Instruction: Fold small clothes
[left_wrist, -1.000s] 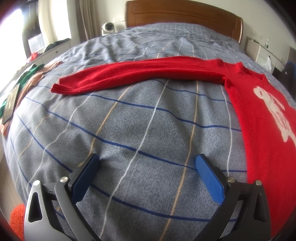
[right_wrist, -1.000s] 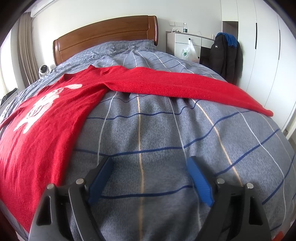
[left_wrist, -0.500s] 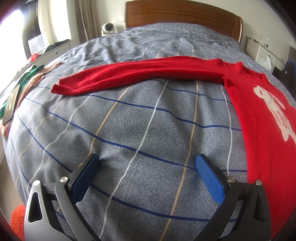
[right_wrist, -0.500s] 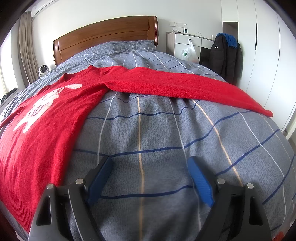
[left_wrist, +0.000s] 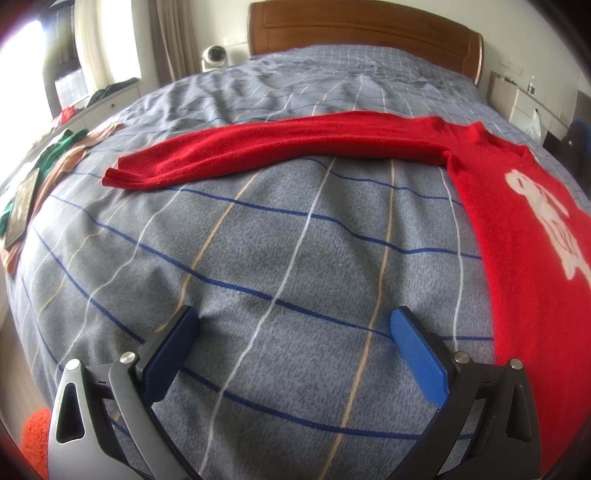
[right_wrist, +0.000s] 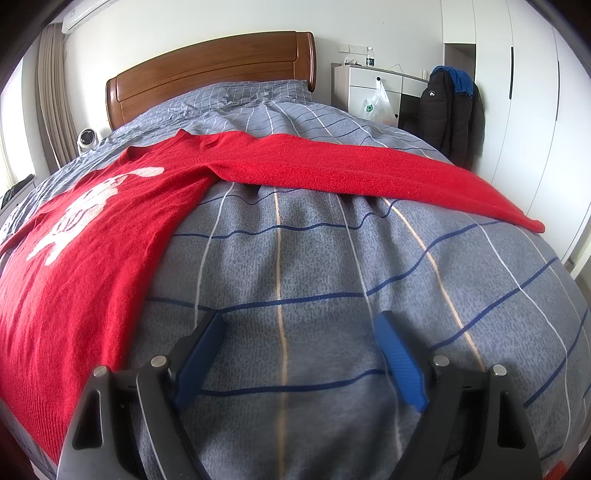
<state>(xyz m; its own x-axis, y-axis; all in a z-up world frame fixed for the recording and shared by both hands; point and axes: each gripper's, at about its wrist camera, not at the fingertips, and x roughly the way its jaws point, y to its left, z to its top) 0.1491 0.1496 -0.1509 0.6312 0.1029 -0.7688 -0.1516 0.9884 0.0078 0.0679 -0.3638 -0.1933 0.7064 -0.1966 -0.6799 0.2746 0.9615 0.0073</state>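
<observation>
A red sweater (left_wrist: 524, 236) with a white figure on its chest lies spread flat on the bed, sleeves stretched out to both sides. Its one sleeve (left_wrist: 266, 147) runs to the left in the left wrist view, and its body (right_wrist: 85, 236) and other sleeve (right_wrist: 369, 170) show in the right wrist view. My left gripper (left_wrist: 295, 321) hovers open over bare blanket, left of the sweater's body. Over the blanket to the right of the body, my right gripper (right_wrist: 299, 325) is open too. Nothing sits between either pair of blue pads.
The bed carries a grey checked blanket (left_wrist: 258, 240) and a wooden headboard (right_wrist: 214, 74). Green and tan clothes (left_wrist: 55, 158) and a dark flat tablet (left_wrist: 22, 206) lie at the bed's left edge. A white cabinet (right_wrist: 369, 88) and a hanging black jacket (right_wrist: 450, 110) stand at the right.
</observation>
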